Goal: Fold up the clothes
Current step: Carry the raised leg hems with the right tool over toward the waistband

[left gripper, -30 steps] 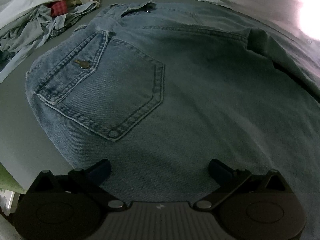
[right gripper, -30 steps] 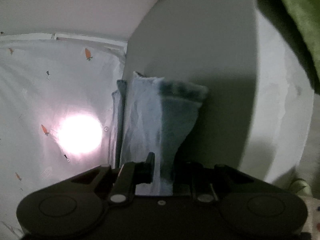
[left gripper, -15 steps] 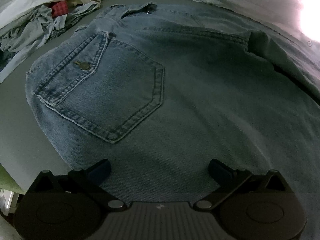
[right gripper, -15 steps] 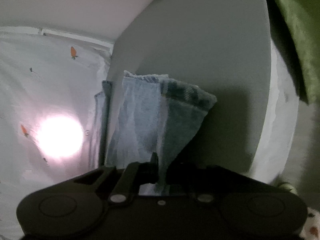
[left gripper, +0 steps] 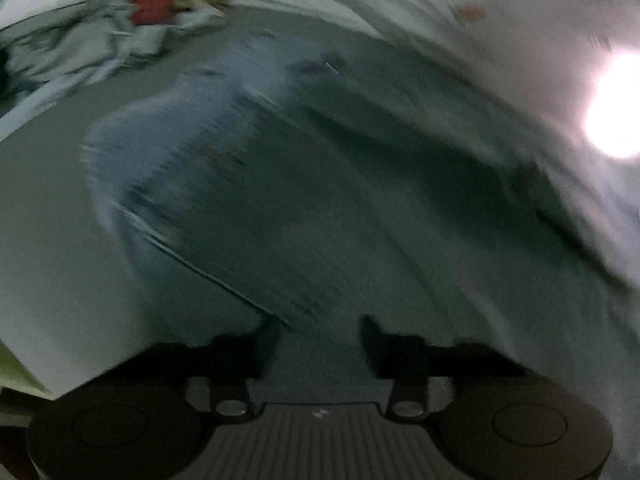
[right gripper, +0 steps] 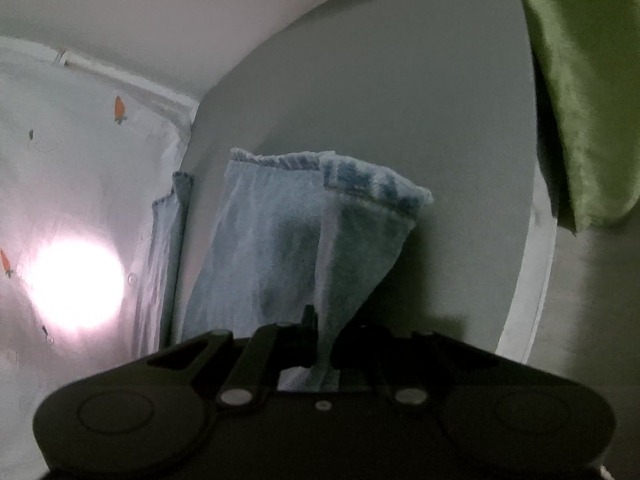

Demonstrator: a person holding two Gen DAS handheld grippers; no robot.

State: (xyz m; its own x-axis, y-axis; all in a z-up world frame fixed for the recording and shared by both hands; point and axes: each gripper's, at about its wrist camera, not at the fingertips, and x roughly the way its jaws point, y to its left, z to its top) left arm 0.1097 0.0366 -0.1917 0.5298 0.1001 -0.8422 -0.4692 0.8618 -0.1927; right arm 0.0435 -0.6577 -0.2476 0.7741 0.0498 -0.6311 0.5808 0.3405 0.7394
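Denim jeans (left gripper: 320, 184) were spread flat across the grey bench (left gripper: 48, 208), the left wrist view being heavily blurred. The left hand-held gripper (left gripper: 320, 336) was poised over the denim with its jaws closing and denim lying between the fingers; whether the pads pressed on the cloth could not be told. The right hand-held gripper (right gripper: 320, 332) was clamped on a jeans leg hem (right gripper: 304, 216), which was raised off the bench. A heap of crumpled clothes (left gripper: 80, 52) was noted at the bench's far corner. A white carrot-printed sheet (right gripper: 80, 152) and a green cloth (right gripper: 580, 92) were recorded at the edges.
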